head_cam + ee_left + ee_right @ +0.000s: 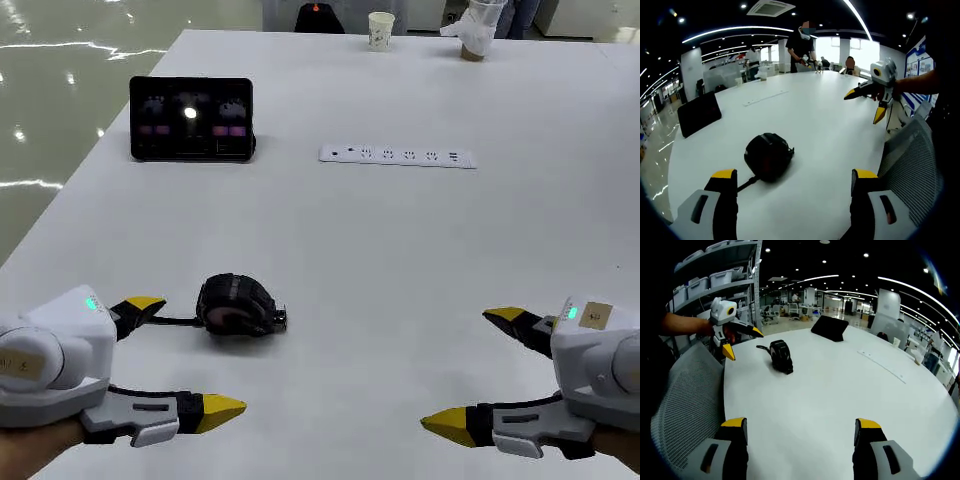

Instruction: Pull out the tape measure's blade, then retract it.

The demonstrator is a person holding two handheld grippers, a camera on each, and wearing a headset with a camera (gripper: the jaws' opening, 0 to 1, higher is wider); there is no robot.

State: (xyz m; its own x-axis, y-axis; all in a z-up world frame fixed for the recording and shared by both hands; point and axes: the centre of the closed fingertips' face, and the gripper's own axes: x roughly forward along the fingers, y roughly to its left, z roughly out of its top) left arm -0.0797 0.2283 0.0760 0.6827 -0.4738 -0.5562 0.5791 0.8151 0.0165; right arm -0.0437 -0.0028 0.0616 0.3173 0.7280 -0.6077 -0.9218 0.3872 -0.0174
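1. Left gripper (200, 353), at 8 o'clock of the head view. Jaws spread wide and holding nothing, with the upper yellow tip near the strap of item 3.
2. Tablet (191, 118), dark, propped up at 11 o'clock, well apart from the work.
3. Tape measure (238, 305), black case lying on its side on the white table (400, 250), between 7 and 8 o'clock, just beyond the left gripper's jaws. The blade is fully housed. The hook end appears to face 3 o'clock, and a thin strap trails toward 9 o'clock.
4. Power strip (398, 156), white, lying flat at about 1 o'clock.
5. Paper cup (381, 30), upright at 12 o'clock on the far edge.
6. Right gripper (456, 368), at 4 o'clock. Jaws parted and empty, well apart from the tape measure.

Handling note, as a judgement: the step in hand is the first grasp.
- Close the left jaws across the case's flanks (not over the strap) so it cannot spin.
- Bring the right gripper to the 3 o'clock face and pinch the hook tab squarely.
- Draw the blade straight out, then let it back slowly to avoid whip.
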